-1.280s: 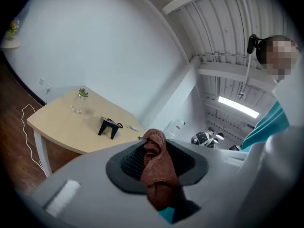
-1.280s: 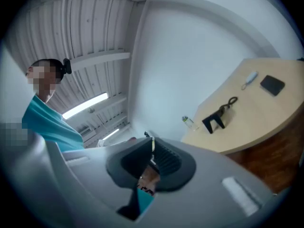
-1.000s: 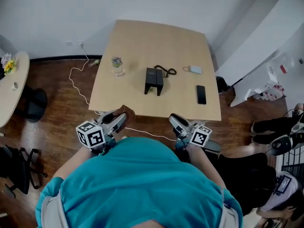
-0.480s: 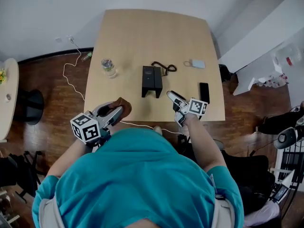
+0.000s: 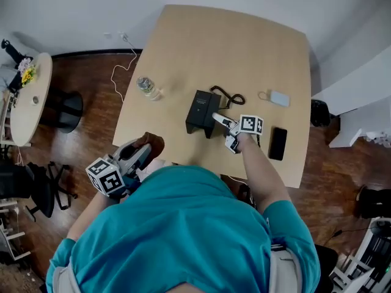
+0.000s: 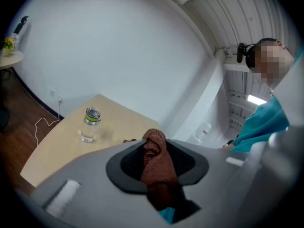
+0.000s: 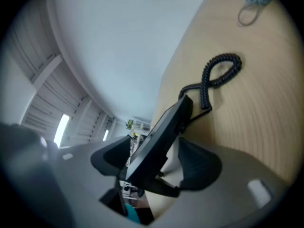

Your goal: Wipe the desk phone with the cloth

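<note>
Pre-wipe setup: right tool point(image 5: 220, 121), jaws just opening wide, straddles the desk phone point(image 5: 199, 110) mid-table point(image 5: 244, 47) without pinching, left tool point(image 5: 143, 153) clamps the brown cloth point(image 5: 153, 144) at the near edge; next call is probably steady phone, bring cloth over.

the right gripper point(image 5: 215, 117) is no longer back by the person's tummy at the near edge of the table point(image 5: 244, 41). it has gone out across the top, and the arm point(image 5: 259, 163) now reaches far over the wood. the gripper's tips now sit at the desk phone point(image 5: 199, 110). its jaws have just been opening, and now they stand wide apart with the desk phone's black body between them. they do not squeeze it. the table also looks more tilted in the head view.
</note>
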A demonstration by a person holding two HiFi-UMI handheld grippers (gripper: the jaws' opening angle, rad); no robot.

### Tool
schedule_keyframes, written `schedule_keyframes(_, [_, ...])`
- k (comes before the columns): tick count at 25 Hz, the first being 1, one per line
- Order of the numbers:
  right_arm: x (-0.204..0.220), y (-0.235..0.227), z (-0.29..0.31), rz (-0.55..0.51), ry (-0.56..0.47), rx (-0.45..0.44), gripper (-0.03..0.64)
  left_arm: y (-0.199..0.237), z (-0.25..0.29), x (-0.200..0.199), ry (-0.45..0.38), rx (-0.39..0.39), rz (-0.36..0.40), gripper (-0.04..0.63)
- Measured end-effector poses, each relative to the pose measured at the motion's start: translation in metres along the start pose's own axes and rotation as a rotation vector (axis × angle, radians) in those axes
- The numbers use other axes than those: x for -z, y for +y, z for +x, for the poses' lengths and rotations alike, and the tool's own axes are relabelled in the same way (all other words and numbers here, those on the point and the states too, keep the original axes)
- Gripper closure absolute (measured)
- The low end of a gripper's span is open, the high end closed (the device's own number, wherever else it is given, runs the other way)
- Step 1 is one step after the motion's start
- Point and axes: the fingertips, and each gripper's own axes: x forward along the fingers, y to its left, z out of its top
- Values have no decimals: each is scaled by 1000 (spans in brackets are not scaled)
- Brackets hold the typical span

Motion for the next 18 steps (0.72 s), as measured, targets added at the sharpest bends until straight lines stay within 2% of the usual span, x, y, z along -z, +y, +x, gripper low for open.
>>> schedule_keyframes(4, [2,-13,23,140,-6,-38,307,19,2,-8,24,13,-9,468])
schedule_keyframes(6, [0,-20,28,206,-66,-52,308,30,3,-10,52,32,-19,468])
schedule_keyframes(8, [-2,-22,31,256,-129,-92,347,41,3,-15,70,45,-13,468])
schedule_keyframes(14, [-5,-21,32,334,-183,-168,397,61,4,-25,90,67,-14,468])
schedule_keyframes(18, [-7,-6,27,306,-191,-219,423,66,6,-31,81,58,-17,468])
